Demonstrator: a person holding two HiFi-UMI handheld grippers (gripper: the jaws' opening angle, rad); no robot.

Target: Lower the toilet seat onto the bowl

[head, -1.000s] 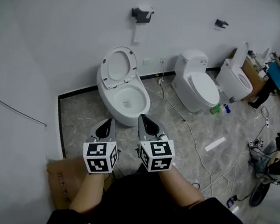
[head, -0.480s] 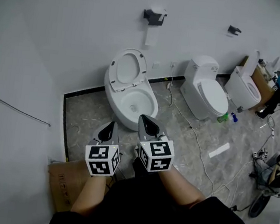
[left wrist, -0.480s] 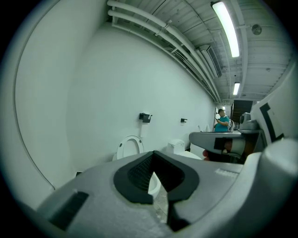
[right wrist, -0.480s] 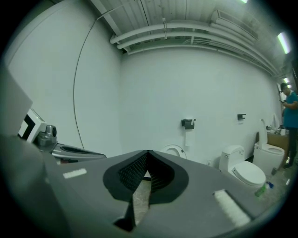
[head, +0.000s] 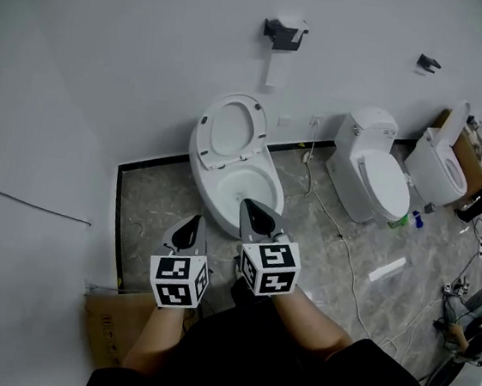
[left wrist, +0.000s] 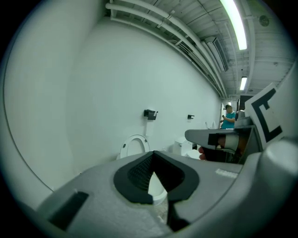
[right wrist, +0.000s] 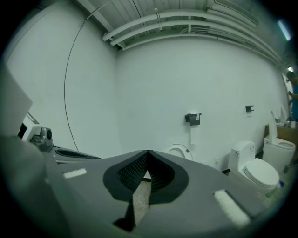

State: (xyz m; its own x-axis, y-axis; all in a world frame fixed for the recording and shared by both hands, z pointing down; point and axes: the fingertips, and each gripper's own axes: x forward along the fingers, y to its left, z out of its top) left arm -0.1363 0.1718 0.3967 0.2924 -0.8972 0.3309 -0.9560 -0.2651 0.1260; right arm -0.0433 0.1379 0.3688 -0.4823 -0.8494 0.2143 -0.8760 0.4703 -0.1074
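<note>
Approach step, w/ L gripper (head: 192, 228) & R gripper (head: 254, 212) both shut, empty, near bowl (head: 199, 164) front, apart from toilet seat (head: 233, 131) upright vs wall (head: 154, 48); next prob needs reach over bowl to seat's top rim, gentle tip fwd.

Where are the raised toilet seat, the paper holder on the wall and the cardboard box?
raised toilet seat (head: 261, 130), head view, right side of its ring.
toilet paper holder (head: 283, 33), head view, its dark body.
cardboard box (head: 104, 328), head view, its top face.
</note>
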